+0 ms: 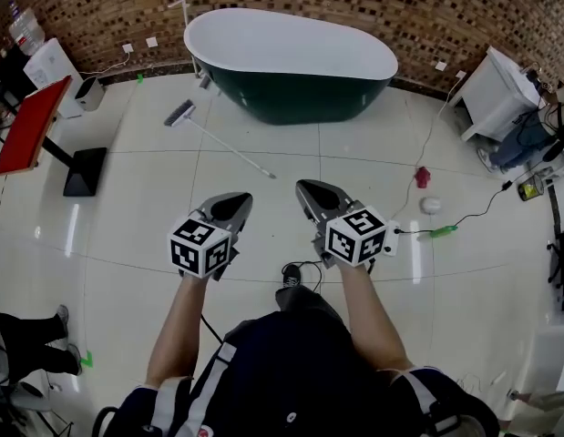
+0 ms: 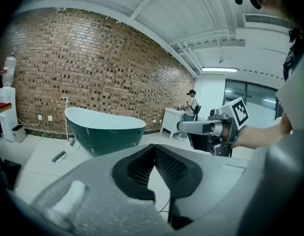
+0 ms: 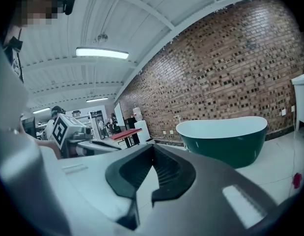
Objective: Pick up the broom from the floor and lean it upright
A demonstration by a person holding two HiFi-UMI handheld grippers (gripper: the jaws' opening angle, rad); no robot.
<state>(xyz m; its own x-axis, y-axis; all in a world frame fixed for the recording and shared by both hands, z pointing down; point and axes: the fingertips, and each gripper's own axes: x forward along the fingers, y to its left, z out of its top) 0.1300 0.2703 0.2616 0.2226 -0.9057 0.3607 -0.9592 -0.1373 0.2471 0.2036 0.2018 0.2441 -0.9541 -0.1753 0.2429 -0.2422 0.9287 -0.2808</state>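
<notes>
The broom lies flat on the pale tiled floor in front of the bathtub, its dark head at the left and its thin white handle running down to the right. In the left gripper view the broom head shows small beside the tub. My left gripper and right gripper are held side by side above the floor, short of the handle's near end. Both point toward the tub with jaws together and nothing between them. The left gripper and the right gripper show their pads meeting at the tips.
A dark green bathtub stands against the brick wall. A red-topped table on a black base is at the left, a white cabinet at the right. Cables, a small red object and a white ball lie right of the grippers.
</notes>
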